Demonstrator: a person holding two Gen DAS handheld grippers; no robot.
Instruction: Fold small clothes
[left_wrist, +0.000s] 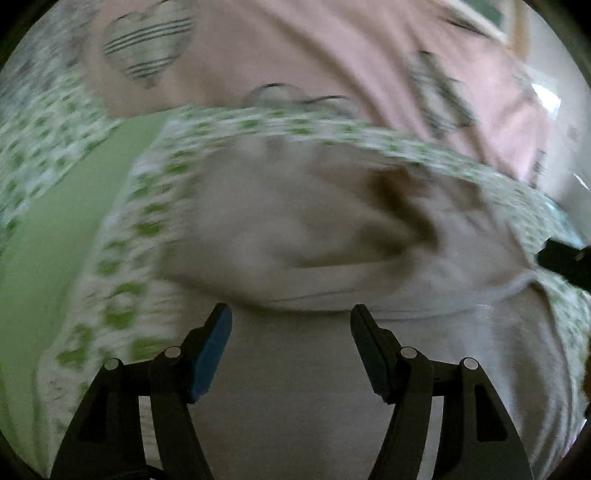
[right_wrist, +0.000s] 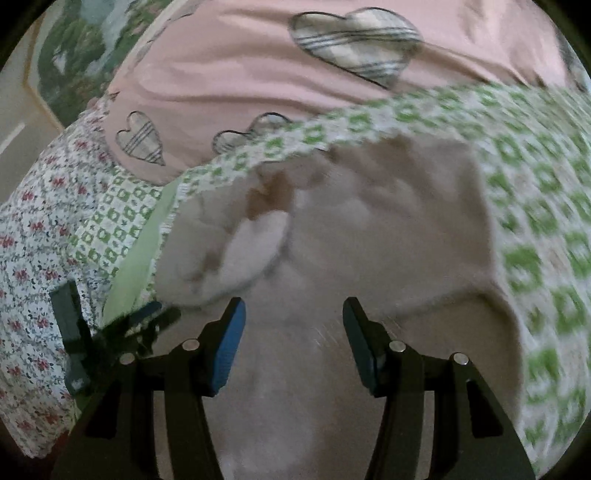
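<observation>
A small pale beige garment (left_wrist: 332, 229) with a brown print lies spread on a green-and-white patterned cloth (left_wrist: 122, 236); both are blurred. My left gripper (left_wrist: 290, 317) hovers over the garment's near part, open, with nothing between its blue pads. In the right wrist view the same garment (right_wrist: 388, 221) fills the centre, a fold of it bunched at its left side. My right gripper (right_wrist: 293, 308) is open above the garment's near edge, with only flat fabric showing below the gap. The left gripper (right_wrist: 110, 310) shows at the garment's left edge.
A pink blanket (right_wrist: 240, 74) with striped heart patches lies behind the garment. A white cloth with small red flowers (right_wrist: 33, 229) covers the left side. A plain light-green band (left_wrist: 66, 221) runs across the patterned cloth. A dark part of the right gripper (left_wrist: 565, 258) enters at the right edge.
</observation>
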